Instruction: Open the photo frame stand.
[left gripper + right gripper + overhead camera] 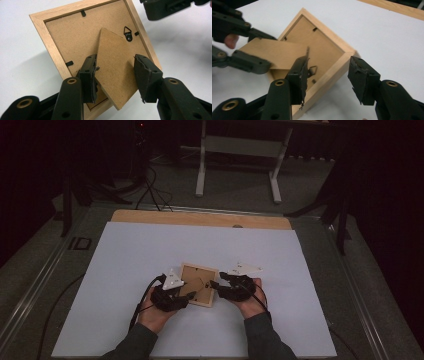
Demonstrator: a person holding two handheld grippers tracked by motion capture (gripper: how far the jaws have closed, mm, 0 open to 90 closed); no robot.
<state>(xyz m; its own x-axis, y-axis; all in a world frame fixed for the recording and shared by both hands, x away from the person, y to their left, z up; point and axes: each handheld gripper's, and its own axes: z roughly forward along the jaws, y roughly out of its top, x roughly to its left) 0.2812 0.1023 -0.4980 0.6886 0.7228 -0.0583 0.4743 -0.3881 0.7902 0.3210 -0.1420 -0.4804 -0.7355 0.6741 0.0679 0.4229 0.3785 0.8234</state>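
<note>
Small wooden picture frame lies face down near the middle of the white table sheet, fibreboard back up, between the two hands. In the left gripper view the frame shows its backing board with black retaining tabs and a triangular hanging ring toward 1 o'clock. The fold-out easel stand is raised off the backing, its point toward 12 o'clock. The left gripper has its jaws set on either side of this stand, about its width apart; the left pad touches the stand's edge, while contact at the right pad cannot be told. In the right gripper view the right gripper is wide, jaws astride the frame's near corner, one pad over the backing, one outside the wood, neither clearly touching. The other gripper appears there at 9 o'clock on the stand. From above, the left hand sits at 7 o'clock of the frame, the right hand at 4 o'clock. A bare wooden strip edges the sheet at 12 o'clock.
</note>
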